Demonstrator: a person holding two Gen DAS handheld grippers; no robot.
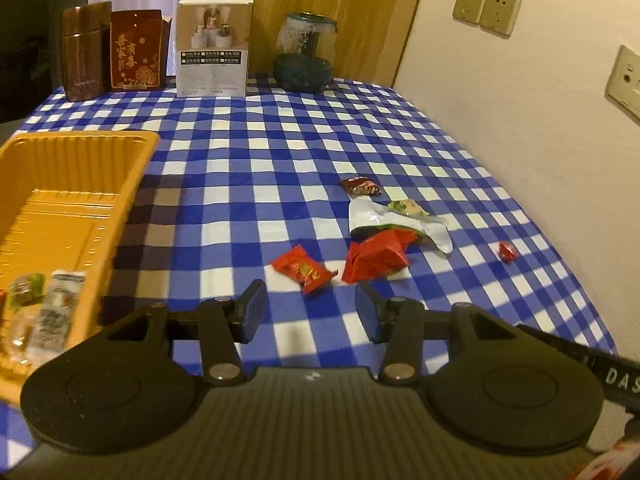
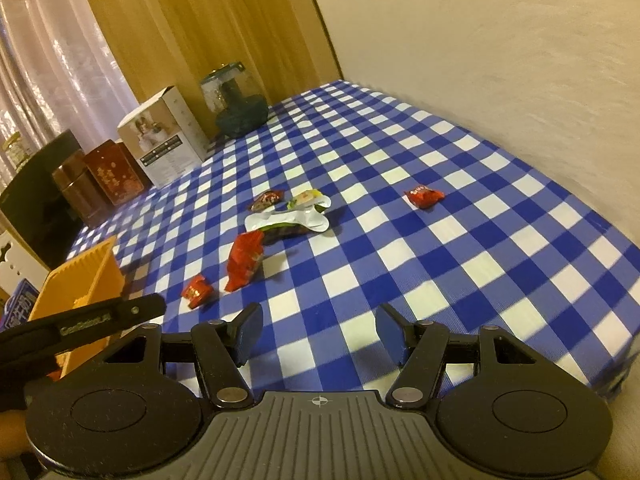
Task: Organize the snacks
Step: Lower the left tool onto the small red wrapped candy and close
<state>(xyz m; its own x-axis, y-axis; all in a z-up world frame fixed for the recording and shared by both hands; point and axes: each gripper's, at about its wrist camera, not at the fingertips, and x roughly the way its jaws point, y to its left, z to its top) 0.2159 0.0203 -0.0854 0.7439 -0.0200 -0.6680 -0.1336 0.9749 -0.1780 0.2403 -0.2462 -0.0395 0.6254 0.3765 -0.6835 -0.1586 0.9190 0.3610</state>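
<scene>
Blue-and-white checked cloth (image 1: 304, 152), finely ribbed and faintly creased, covers the surface, which runs up against a plain cream wall and wood panelling. At far left sits a ridged orange plastic tray (image 1: 76, 184), rectangular with rounded corners, already holding a few clear-wrapped snacks (image 1: 56, 312) in its near end. Behind it stand a glossy brown tin (image 1: 82, 52), a red printed box (image 1: 136, 50), a white carton (image 1: 214, 46) and a dark green glass jar (image 1: 306, 54). Loose on the cloth lie crinkly foil packets: a small red candy (image 1: 304, 270), a crumpled red wrapper (image 1: 376, 260), a torn silver pouch (image 1: 380, 220), a brown packet (image 1: 360, 186) and, apart to the right, a tiny round red sweet (image 1: 507, 251). The left tongs (image 1: 312, 310) tilt downward just short of the red candy, spread and empty. The right tongs (image 2: 320, 336) hang likewise angled over bare cloth, spread wider, pinching nothing.
</scene>
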